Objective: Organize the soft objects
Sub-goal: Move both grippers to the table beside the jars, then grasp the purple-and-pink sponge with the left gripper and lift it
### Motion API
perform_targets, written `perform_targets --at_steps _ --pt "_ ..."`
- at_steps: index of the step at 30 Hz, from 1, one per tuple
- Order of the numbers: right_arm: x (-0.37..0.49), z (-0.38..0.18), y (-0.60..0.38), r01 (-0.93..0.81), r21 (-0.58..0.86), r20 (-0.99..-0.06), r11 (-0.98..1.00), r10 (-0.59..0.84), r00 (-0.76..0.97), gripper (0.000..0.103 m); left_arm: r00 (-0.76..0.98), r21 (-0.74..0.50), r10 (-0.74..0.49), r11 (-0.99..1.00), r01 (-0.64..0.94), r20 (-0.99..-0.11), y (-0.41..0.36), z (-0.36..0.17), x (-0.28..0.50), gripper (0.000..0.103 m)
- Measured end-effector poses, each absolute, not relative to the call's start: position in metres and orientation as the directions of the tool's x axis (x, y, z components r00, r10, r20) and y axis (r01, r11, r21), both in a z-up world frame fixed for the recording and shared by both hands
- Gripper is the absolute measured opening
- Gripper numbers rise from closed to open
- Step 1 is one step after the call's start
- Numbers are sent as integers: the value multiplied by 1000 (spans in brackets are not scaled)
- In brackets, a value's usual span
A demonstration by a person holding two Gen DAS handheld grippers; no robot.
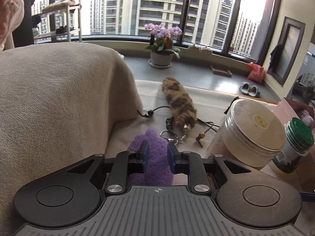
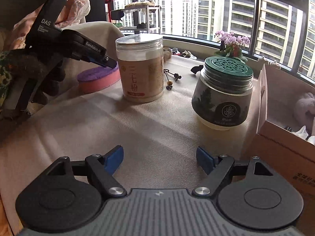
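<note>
Two grippers: left gripper (image 1: 157, 153) slightly parted over half-hidden purple sponge (image 1: 151, 157), grip unclear; right gripper (image 2: 159, 160) wide, empty

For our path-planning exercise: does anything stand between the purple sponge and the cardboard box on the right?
Yes, two jars: the tall beige jar beside the purple sponge, and the green-lidded jar nearer the cardboard box.
</note>
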State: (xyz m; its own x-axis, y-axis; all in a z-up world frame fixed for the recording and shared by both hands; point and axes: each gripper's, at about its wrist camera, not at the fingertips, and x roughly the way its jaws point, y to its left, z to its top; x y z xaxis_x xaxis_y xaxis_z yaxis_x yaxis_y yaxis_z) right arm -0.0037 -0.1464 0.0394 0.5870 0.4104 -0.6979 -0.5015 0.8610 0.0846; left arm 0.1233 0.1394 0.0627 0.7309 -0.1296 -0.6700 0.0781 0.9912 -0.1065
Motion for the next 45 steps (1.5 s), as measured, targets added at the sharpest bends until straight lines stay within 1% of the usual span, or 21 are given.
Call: perform_targets --at_steps 2,3,6,8,10,12,14,20,21,24,29,32,35,37,39,40,41,42,43,44,45 --pt "-3 39 -147 -498 89 -701 863 409 584 82 732 -96 -152 988 118 -664 138 65 118 25" --pt "-4 39 -148 -499 89 -700 862 410 585 82 747 -47 -133 990 135 -652 132 68 113 25" --pt "-4 39 -147 -501 90 -698 861 414 584 82 777 165 0 977 133 -630 113 70 111 25" --pt "-1 38 -146 -502 94 -697 860 417 583 82 765 195 36 974 118 -643 109 68 123 25" --pt "-2 38 -147 -503 98 -695 859 421 583 82 743 182 47 978 101 -667 109 64 138 29" --pt "-1 36 -147 -503 105 -692 858 427 582 82 738 192 88 980 58 -670 109 65 151 30" --pt "-1 36 -148 -501 116 -690 857 432 580 82 720 163 96 986 24 -687 113 68 158 30" --pt "-1 37 -148 -503 120 -691 856 436 577 84 700 44 25 999 10 -714 129 71 151 27" --pt "-2 37 -147 -504 117 -692 856 434 578 84 701 9 4 1000 4 -714 132 71 149 28" --pt "-2 38 -147 -502 111 -693 858 429 580 84 693 -67 -53 998 7 -719 136 72 147 41" --pt "-2 37 -147 -501 109 -693 859 427 581 84 708 -127 -131 990 59 -694 138 73 129 41" --pt "-3 37 -147 -501 110 -693 859 427 581 84 746 -65 -152 987 144 -648 130 78 105 41" --pt "-3 37 -146 -499 106 -694 860 423 583 84 777 84 -155 963 258 -611 112 80 75 41" --pt "-3 37 -145 -497 101 -694 862 419 585 84 767 161 -149 936 313 -625 100 73 62 41" --pt "-4 37 -145 -493 100 -694 864 416 588 84 731 211 -134 909 360 -669 88 61 59 42" --pt "-4 37 -145 -492 102 -693 865 416 588 84 735 244 -124 896 372 -666 83 57 58 51" --pt "-3 37 -145 -491 106 -692 865 418 588 84 739 278 -123 876 394 -662 77 53 57 53" --pt "-3 37 -145 -490 109 -692 865 420 588 84 736 291 -120 867 404 -666 73 51 57 61" --pt "-3 37 -146 -490 111 -691 865 421 587 84 731 282 -128 867 410 -670 71 51 59 69" --pt "-3 37 -146 -490 113 -690 865 423 587 84 719 254 -145 873 416 -679 71 51 62 75" --pt "-3 37 -147 -490 113 -690 864 423 587 84 707 225 -166 877 424 -687 70 51 64 85"
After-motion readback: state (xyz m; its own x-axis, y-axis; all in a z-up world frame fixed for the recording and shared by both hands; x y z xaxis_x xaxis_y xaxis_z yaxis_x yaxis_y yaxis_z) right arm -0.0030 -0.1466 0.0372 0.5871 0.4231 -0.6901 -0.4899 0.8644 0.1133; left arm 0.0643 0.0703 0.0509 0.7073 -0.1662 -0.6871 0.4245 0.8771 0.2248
